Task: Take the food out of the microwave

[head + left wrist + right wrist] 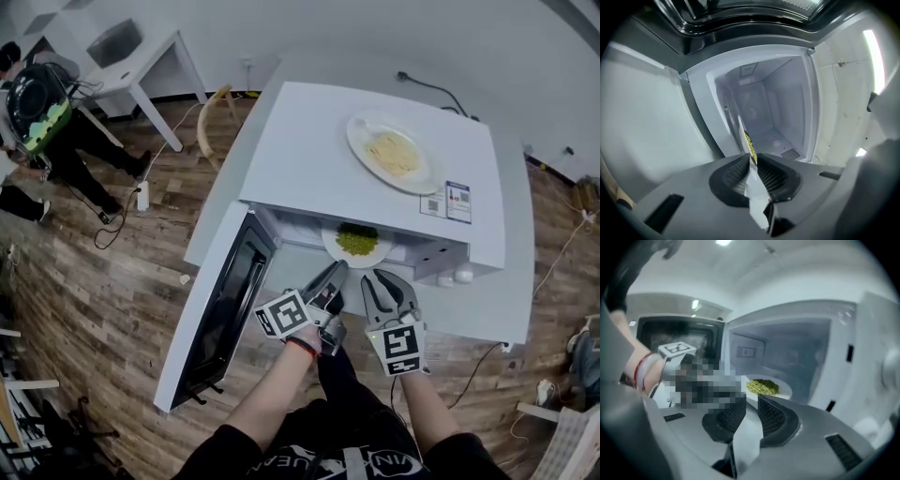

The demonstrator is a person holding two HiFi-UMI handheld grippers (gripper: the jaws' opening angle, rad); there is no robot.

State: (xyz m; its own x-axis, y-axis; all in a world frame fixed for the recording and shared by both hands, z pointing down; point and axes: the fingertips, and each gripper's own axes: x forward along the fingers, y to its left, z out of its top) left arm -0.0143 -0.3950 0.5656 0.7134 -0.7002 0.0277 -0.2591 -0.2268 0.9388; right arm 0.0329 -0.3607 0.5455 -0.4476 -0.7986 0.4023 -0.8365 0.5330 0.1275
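Note:
A white plate (356, 246) of green food (357, 239) sits at the front of the open white microwave (309, 159). My left gripper (330, 277) is rolled onto its side and shut on the plate's left rim. In the left gripper view the plate (746, 140) runs edge-on between the pads of the left gripper (752, 161). My right gripper (377, 281) hangs just in front of the plate's right side, shut, with nothing between its pads. In the right gripper view the plate (783, 390) and its food (761, 386) lie just beyond the right gripper (751, 405).
A second plate with pale noodles (394, 155) rests on top of the microwave. The microwave door (220, 309) swings out to the left. A white table (131, 56) and a person (37, 122) are at the far left, on the wooden floor.

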